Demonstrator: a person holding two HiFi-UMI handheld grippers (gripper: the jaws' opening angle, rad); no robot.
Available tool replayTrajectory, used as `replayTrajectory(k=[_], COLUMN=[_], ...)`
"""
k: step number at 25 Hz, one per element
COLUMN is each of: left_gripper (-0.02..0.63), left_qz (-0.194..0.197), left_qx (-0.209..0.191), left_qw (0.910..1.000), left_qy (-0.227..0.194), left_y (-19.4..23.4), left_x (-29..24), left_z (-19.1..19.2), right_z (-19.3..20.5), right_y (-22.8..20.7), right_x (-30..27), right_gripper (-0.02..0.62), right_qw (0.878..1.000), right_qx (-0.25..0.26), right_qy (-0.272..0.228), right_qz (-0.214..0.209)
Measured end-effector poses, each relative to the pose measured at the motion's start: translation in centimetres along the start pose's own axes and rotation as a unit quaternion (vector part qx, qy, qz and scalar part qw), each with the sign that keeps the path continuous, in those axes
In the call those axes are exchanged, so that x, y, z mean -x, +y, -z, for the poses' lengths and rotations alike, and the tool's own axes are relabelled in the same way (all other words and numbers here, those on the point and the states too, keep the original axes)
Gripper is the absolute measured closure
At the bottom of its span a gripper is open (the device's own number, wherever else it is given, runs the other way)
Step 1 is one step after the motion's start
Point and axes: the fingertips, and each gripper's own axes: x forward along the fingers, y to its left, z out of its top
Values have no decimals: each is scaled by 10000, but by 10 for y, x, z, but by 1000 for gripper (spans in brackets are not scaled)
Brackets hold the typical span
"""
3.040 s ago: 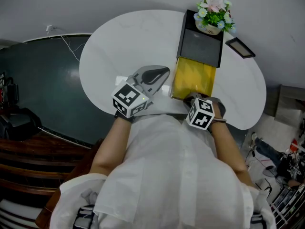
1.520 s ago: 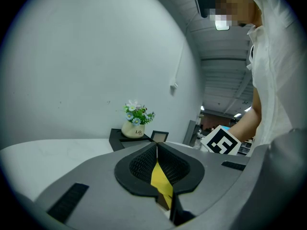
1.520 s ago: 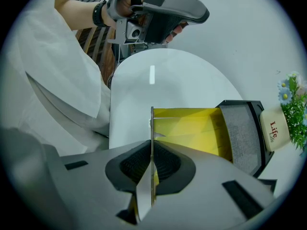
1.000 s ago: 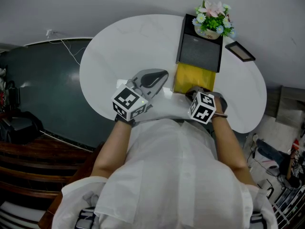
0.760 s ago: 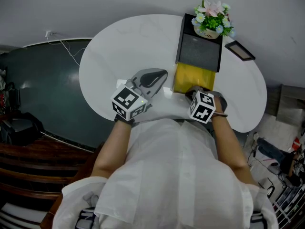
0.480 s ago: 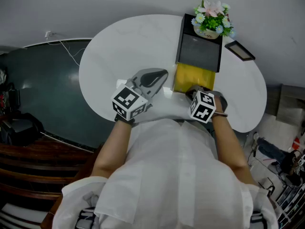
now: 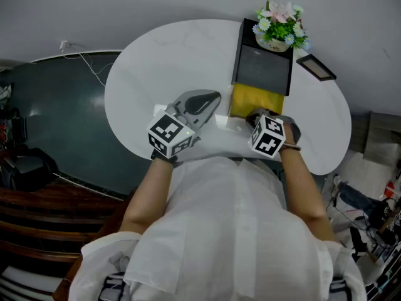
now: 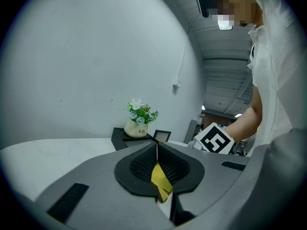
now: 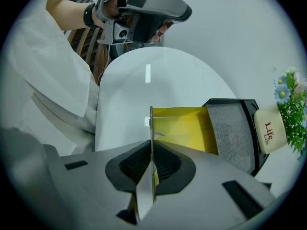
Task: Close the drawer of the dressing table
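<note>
On the white table, as the head view showed it, the dark dressing table stood at the far side with a flower pot on its top. Its yellow drawer stood out toward the person, so that a strip of the yellow inside lay open. The right gripper was at the near end of the drawer and pointed steeply down, while the left gripper was apart from it on the left, over the bare table. From the left gripper view, its jaws were pressed together. A small yellow patch showed at their seam, but it was not possible to tell what it was, and this gripper seemed to take no part in the work. From the right gripper view, the jaws were closed on a thin pale plate that looked to be the front wall of the drawer, seen by its edge. Beyond it the yellow inside reached up to the dark body. Judging from this, the hold on the drawer was made but the closing was not finished. What was left was to push the front until it met the body and no yellow showed, and then to let go.
</note>
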Motion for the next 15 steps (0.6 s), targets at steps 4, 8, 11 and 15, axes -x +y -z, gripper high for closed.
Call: replayTrajectory(k=[4, 8, 11, 15], left_gripper=[588, 588, 588, 588], left_qz=[-13, -3, 3, -8], left_qx=[0, 7, 7, 15], left_qw=[10000, 10000, 10000, 10000], left_qy=[9, 24, 29, 28], left_y=[1, 2, 2, 4], left_x=[0, 0, -1, -2], left_z=[1, 1, 2, 1], right_z=[1, 1, 1, 2], right_y=[-3, -13, -16, -21], right_x=[0, 0, -1, -3], right_gripper=[574, 574, 574, 574], right_qw=[10000, 9999, 9999, 9999], right_qx=[-26, -54, -39, -55], right_qy=[3, 5, 17, 26], right_qz=[43, 144, 151, 162])
